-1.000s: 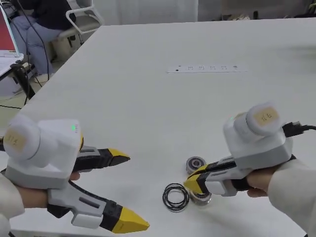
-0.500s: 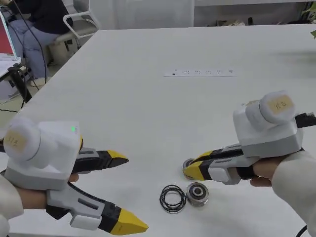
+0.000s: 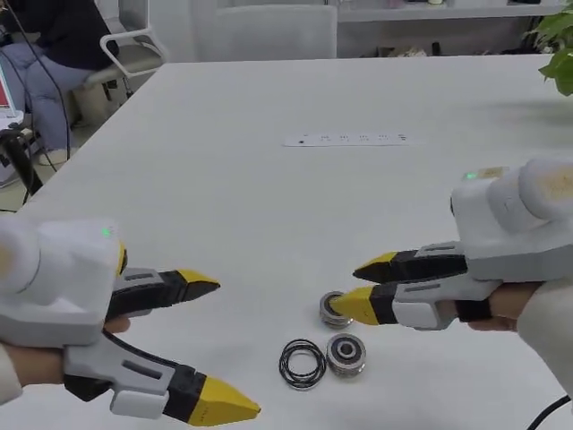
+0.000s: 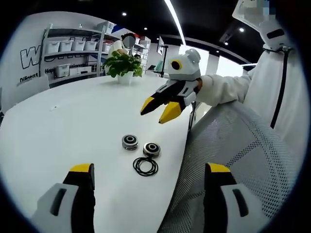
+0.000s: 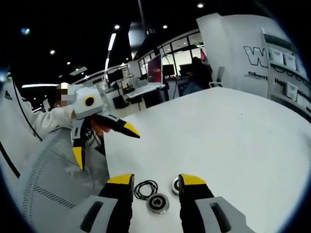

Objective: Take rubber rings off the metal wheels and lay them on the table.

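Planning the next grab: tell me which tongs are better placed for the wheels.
Right, probably. The right tongs hang open close to the far wheel, with the near wheel and rings just beside. The left tongs, also open, sit farther off.

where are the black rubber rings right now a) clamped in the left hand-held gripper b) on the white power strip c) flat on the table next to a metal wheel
C: the black rubber rings lie flat on the table next to a metal wheel; the left hand-held gripper and right hand-held gripper are open and empty.
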The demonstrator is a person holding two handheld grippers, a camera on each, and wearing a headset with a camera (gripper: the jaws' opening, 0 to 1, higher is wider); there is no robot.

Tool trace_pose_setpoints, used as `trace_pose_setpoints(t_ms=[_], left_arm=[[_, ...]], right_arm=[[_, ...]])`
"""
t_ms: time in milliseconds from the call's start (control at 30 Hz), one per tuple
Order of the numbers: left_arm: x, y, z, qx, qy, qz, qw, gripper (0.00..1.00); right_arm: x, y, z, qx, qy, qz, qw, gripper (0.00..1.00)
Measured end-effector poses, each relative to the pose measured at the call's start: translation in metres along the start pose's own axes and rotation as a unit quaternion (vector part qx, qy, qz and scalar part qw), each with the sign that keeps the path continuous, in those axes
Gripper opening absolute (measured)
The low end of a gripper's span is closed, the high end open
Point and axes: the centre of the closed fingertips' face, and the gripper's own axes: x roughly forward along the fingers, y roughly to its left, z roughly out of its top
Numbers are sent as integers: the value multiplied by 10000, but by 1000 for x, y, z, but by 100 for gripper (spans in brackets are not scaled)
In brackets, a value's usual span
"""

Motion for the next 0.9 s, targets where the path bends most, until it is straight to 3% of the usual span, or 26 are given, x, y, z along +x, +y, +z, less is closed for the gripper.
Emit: trace_pose_setpoints(t_ms=[200,500,733,900], left_arm=[[-2,1,0,-16,-34,52,10000,93],[-5,3,-4,-88,-55,89,9999,94],[-5,5,-5,-112,-49,115,9999,95],[-5,6,-7,-119,-17,130,9998,95]], right_arm=[[-8,3,-8,-153,63,-4,9999,52],[-25,-1,-27,2,159,-85,9998,72],[-30,-2,-49,156,484,-148,9986,80],[-36,-5,-62,249,624,-233,9975,81]])
